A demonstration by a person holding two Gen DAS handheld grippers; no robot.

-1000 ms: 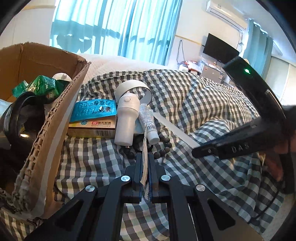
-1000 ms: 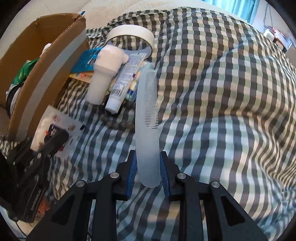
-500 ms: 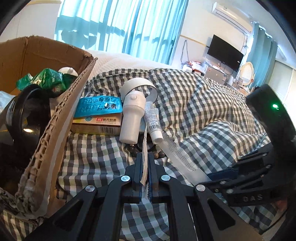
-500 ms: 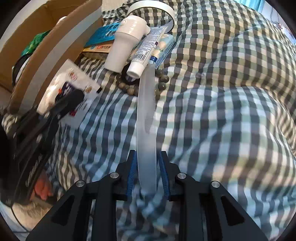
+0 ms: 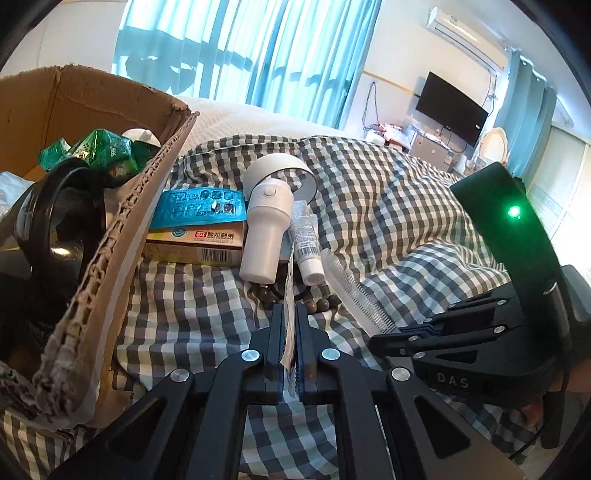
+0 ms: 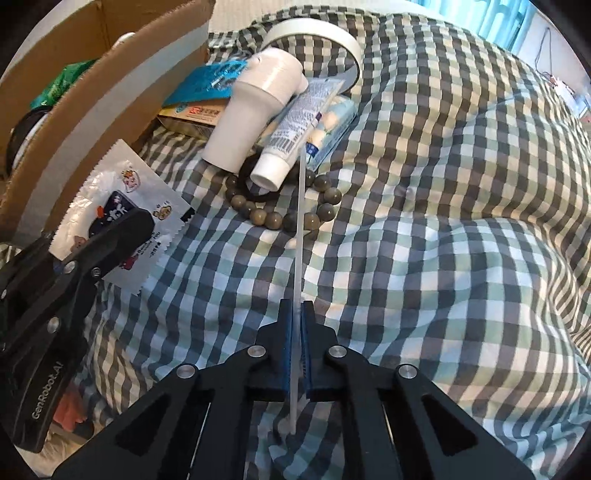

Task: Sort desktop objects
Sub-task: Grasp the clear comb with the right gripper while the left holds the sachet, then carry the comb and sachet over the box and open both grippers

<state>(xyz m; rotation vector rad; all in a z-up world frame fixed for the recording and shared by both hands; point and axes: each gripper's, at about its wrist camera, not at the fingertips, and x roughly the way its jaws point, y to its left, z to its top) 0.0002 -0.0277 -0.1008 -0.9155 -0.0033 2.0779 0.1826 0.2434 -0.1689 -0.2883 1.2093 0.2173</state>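
I see my right gripper (image 6: pixel 294 325) pointing steeply down at the bed (image 6: pixel 443 184), jaws clenched on the comb (image 6: pixel 300 221). My left gripper (image 5: pixel 290 325) tilts gently down, grasping the sachet (image 6: pixel 125 206) beside the cardboard box (image 5: pixel 110 258).

place: home bedroom | signs: checked bedspread (image 5: pixel 388 192), teal curtains (image 5: pixel 258 48), wall TV (image 5: pixel 452 103), air conditioner (image 5: pixel 465 29) | clutter: cardboard box (image 5: pixel 122 229) of household bits

Bright daylight through the teal curtains (image 5: pixel 236 48), window area slightly blown out, soft shadows under the clutter on the checked bedspread (image 6: pixel 424 229), strong fisheye bending with black vignette corners, sharp centre, softer edges, glowing green indicator light (image 5: pixel 514 212)
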